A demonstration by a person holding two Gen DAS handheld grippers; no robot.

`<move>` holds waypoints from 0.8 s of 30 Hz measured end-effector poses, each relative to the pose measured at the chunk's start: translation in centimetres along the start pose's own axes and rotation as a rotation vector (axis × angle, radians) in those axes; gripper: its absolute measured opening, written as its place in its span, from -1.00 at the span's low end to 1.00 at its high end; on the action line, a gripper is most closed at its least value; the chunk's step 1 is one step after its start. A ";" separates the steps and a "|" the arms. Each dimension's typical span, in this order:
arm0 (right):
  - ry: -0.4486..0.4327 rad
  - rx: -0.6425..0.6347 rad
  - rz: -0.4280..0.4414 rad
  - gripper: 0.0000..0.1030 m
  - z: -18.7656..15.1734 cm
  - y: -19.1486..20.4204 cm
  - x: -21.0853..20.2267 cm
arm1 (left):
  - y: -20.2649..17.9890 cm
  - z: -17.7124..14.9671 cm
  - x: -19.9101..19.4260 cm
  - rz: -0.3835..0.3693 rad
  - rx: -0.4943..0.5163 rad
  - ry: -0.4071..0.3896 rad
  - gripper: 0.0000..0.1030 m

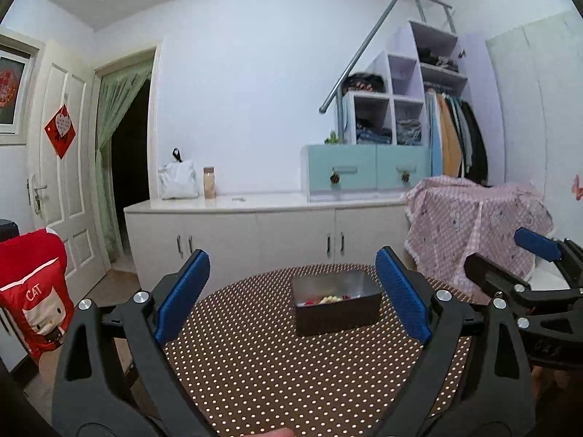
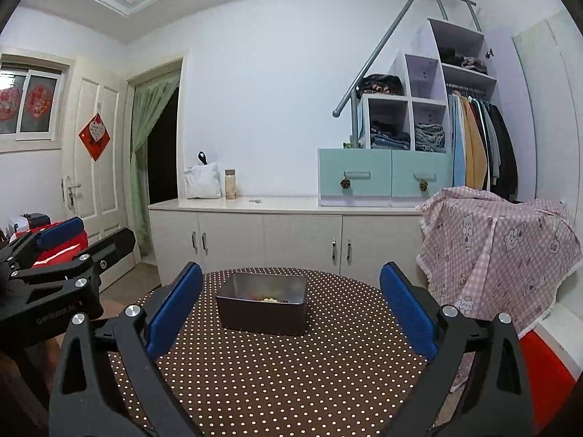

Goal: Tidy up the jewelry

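A dark rectangular box (image 1: 337, 315) stands on a round table with a brown polka-dot cloth (image 1: 273, 371). Inside it lies beaded jewelry (image 1: 329, 298), cream and red beads. The box also shows in the right wrist view (image 2: 263, 311), with beads (image 2: 271, 299) at its near wall. My left gripper (image 1: 293, 295) is open and empty, held above the table in front of the box. My right gripper (image 2: 291, 309) is open and empty, also in front of the box. Each gripper shows at the edge of the other's view: right one (image 1: 510, 266), left one (image 2: 87, 240).
A red cat-print cushion (image 1: 36, 302) sits left of the table. A pink checked cloth (image 2: 499, 251) covers something at the right. White cabinets (image 1: 262, 233) with a bag, a jar and blue drawers stand behind the table.
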State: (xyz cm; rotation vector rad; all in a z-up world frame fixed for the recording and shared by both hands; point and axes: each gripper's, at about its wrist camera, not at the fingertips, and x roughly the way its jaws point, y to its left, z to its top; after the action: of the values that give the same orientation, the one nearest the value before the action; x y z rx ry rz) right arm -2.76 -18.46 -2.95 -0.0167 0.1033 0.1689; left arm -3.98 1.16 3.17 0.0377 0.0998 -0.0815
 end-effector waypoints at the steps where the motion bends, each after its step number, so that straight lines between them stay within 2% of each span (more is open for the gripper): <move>1: -0.004 -0.002 0.004 0.84 0.1 0.0 -0.1 | 0.0 0.1 -0.3 -0.003 -0.006 -0.010 0.78; 11: -0.068 -0.026 -0.019 0.84 0.3 0.4 -1.8 | -0.8 0.4 -1.6 0.001 0.016 -0.040 0.85; 24: -0.071 -0.023 -0.006 0.84 0.6 0.4 -1.9 | -1.0 0.3 -1.6 0.013 0.030 -0.043 0.85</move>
State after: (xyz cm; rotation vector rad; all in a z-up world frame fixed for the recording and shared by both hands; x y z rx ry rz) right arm -4.63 -18.40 -2.21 -0.0337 0.0308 0.1648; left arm -5.59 0.23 3.60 0.0669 0.0556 -0.0712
